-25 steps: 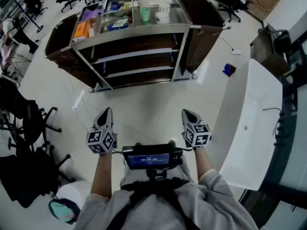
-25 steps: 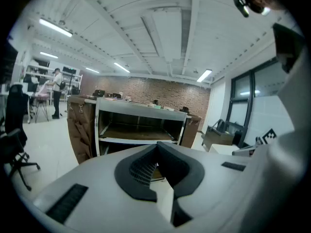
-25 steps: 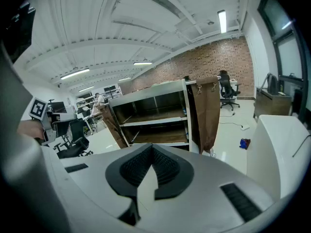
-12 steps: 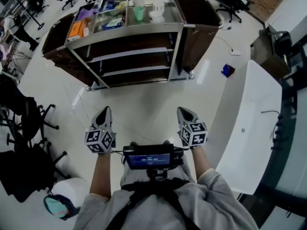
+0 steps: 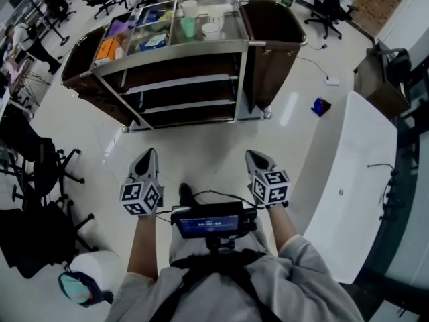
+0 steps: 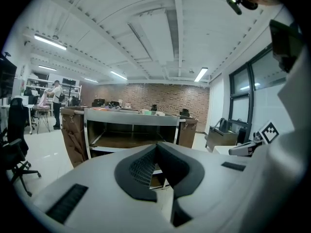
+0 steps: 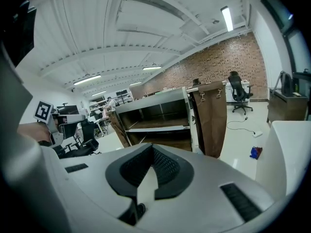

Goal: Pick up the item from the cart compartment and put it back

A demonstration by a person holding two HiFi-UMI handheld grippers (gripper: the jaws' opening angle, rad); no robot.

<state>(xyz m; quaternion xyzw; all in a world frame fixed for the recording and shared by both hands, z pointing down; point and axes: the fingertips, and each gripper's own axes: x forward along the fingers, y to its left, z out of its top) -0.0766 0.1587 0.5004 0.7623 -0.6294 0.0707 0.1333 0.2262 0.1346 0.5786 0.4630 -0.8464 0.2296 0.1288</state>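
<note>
A steel service cart [image 5: 175, 47] stands on the floor ahead, its top tray split into compartments. These hold an orange box [image 5: 107, 46], a blue packet [image 5: 154, 41], a green cup [image 5: 188, 27] and white cups [image 5: 211, 29]. My left gripper [image 5: 149, 155] and right gripper [image 5: 254, 155] are held side by side above the floor, well short of the cart. Both are shut and hold nothing. The left gripper view has the shut jaws [image 6: 156, 145] pointing at the cart's shelves [image 6: 127, 139]. In the right gripper view the shut jaws [image 7: 152, 147] also face the cart [image 7: 158, 120].
Brown bags hang at the cart's two ends [image 5: 271, 42]. A white bathtub [image 5: 352, 186] lies to the right, and a small blue thing [image 5: 320, 106] is on the floor near it. Black office chairs [image 5: 40, 176] crowd the left. A white bin [image 5: 84, 274] stands at lower left.
The view has shifted a little, so the cart sits slightly further left in the picture. A shoe now shows between the grippers. Both grippers stay shut and level.
</note>
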